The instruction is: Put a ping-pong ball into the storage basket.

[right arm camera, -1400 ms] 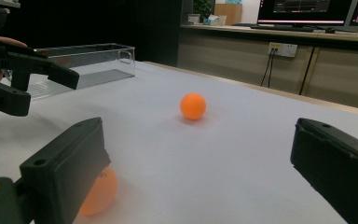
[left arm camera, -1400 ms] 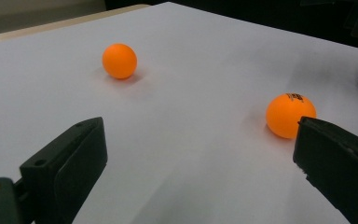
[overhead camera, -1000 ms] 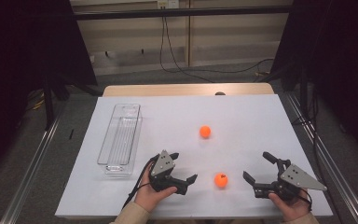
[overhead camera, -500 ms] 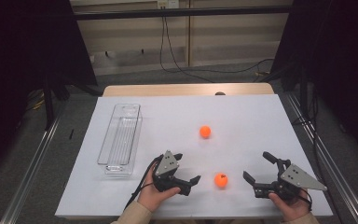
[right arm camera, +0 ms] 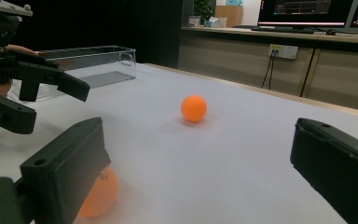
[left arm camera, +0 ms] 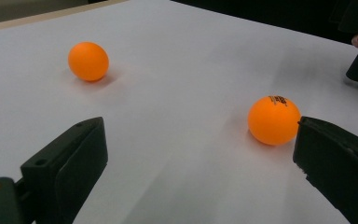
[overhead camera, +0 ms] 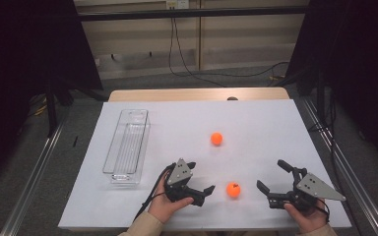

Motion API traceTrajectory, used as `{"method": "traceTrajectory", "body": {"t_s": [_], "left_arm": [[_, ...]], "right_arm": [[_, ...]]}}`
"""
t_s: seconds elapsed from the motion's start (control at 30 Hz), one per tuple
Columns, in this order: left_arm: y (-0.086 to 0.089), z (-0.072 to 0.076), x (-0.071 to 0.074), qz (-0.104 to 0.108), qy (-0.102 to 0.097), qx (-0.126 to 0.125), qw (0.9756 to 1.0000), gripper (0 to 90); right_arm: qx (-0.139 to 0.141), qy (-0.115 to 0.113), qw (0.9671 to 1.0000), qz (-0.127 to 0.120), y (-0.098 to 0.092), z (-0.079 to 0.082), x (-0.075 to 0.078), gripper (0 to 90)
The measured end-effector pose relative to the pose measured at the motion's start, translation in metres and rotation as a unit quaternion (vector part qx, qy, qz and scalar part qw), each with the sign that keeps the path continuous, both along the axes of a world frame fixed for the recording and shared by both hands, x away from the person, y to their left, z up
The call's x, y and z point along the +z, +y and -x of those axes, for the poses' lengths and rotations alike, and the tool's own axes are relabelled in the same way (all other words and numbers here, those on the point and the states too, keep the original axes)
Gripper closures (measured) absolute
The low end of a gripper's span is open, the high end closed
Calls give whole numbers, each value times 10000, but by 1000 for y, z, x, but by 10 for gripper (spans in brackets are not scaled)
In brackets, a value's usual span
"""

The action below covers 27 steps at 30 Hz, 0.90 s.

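Note:
Two orange balls lie on the white table sheet [overhead camera: 256, 128]. The near ball [overhead camera: 233, 189] rests between my two grippers, and the far ball [overhead camera: 216, 138] sits mid-table. My left gripper [overhead camera: 201, 178] is open just left of the near ball. In the left gripper view that ball [left arm camera: 273, 120] lies close to the right jaw, with the far ball [left arm camera: 88, 61] beyond and the gripper [left arm camera: 198, 144] empty. My right gripper [overhead camera: 270, 174] is open to the right of the near ball. In the right gripper view its left jaw half hides the near ball [right arm camera: 98, 193], and the far ball [right arm camera: 193, 108] is ahead.
A clear rectangular tray [overhead camera: 127, 147] stands on the left of the sheet, empty, also seen as the tray [right arm camera: 93, 58] behind the other hand's gripper [right arm camera: 28, 88]. Cables lie on the floor past the table's far wooden edge [overhead camera: 197, 93].
My left gripper has crept a little to the right, closer to the near ball. The right gripper and both balls have stayed put.

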<state>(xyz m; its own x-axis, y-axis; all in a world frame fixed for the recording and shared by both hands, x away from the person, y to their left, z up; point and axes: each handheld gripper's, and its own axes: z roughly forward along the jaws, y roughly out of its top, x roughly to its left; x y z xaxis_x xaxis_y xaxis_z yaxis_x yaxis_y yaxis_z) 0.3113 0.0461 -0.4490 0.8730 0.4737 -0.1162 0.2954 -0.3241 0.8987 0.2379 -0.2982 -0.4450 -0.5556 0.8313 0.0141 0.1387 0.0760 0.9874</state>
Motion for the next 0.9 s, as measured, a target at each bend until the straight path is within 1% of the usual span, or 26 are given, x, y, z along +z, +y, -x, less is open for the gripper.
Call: {"method": "traceTrajectory", "body": {"t_s": [0.07,0.33,0.43,0.5,0.53,0.67,0.83,0.87,0.9], "left_arm": [[-1,0,0,-20,-23,-18,10000,30],[-4,0,0,-23,-5,-37,10000,29],[-6,0,-1,29,7,-23,10000,30],[-7,0,-1,16,15,-49,10000,30],[-8,0,-1,-24,20,-73,10000,30],[-10,0,-2,-9,42,-91,9999,30],[-11,0,-2,-44,38,-119,9999,30],[-12,0,-2,-8,55,-112,9999,30],[-12,0,-2,-43,46,-126,9999,30]], "right_arm": [[2,-10,10000,5,0,0,0,28],[-9,-7,10000,-6,0,0,0,28],[-10,-9,10000,-4,0,0,0,28],[-11,-9,10000,-4,0,0,0,28],[-11,-9,10000,-4,0,0,0,28],[-12,-11,10000,-4,0,0,0,28],[-7,-17,10000,1,0,0,0,28],[-9,-17,10000,1,0,0,0,28],[-7,-18,10000,-1,0,0,0,28]]}}
